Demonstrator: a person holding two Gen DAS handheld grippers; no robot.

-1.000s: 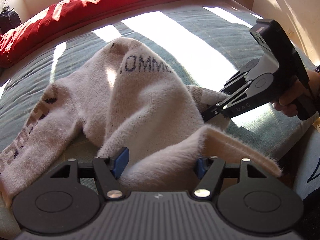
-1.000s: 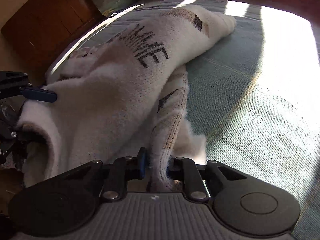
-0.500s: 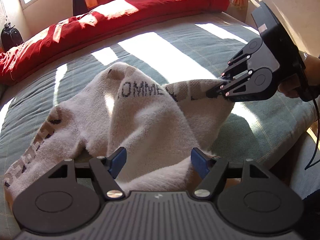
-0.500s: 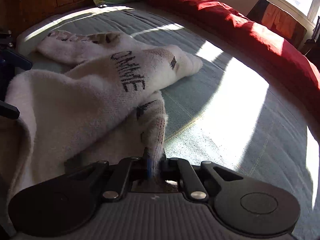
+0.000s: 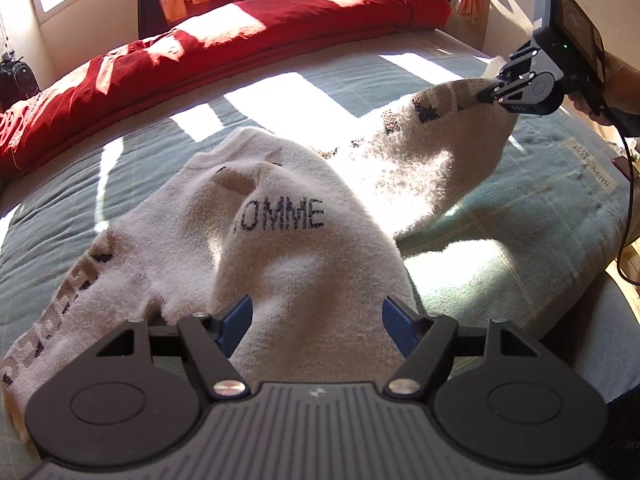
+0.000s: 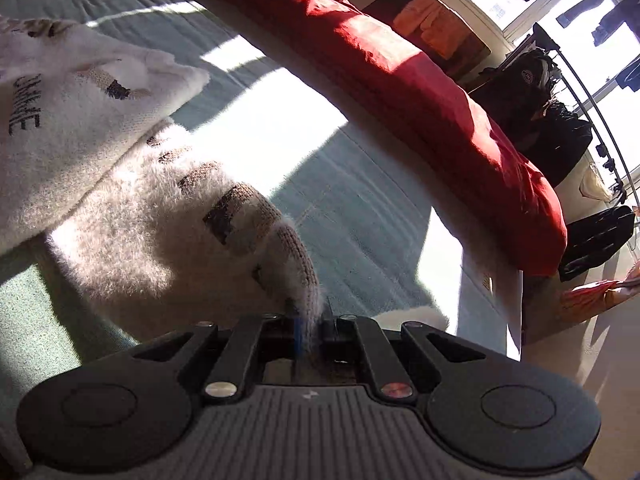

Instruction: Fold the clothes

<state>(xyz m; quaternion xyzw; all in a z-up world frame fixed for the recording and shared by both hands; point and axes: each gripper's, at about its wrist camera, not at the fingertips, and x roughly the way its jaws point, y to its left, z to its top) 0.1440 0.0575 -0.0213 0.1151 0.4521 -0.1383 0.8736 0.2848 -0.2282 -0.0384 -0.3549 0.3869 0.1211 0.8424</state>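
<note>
Cream fuzzy sweater (image 5: 288, 248) lies spread on the grey-green bedspread (image 5: 520, 240), dark "OMME" lettering across the chest; left sleeve (image 5: 60, 312) lies flat toward the bed edge, tan band with dark letters along it; left gripper (image 5: 316, 322) sits low over the hem, blue pads (image 5: 236, 320) wide apart, knit between them but not pinched, jaws just opened a little further; right sleeve (image 5: 432, 152) lifted off the bed and pulled taut; right gripper (image 6: 310, 326) clamped tight on its ribbed cuff (image 6: 296, 256); red duvet (image 5: 240, 40) bunched along the far side.
</note>
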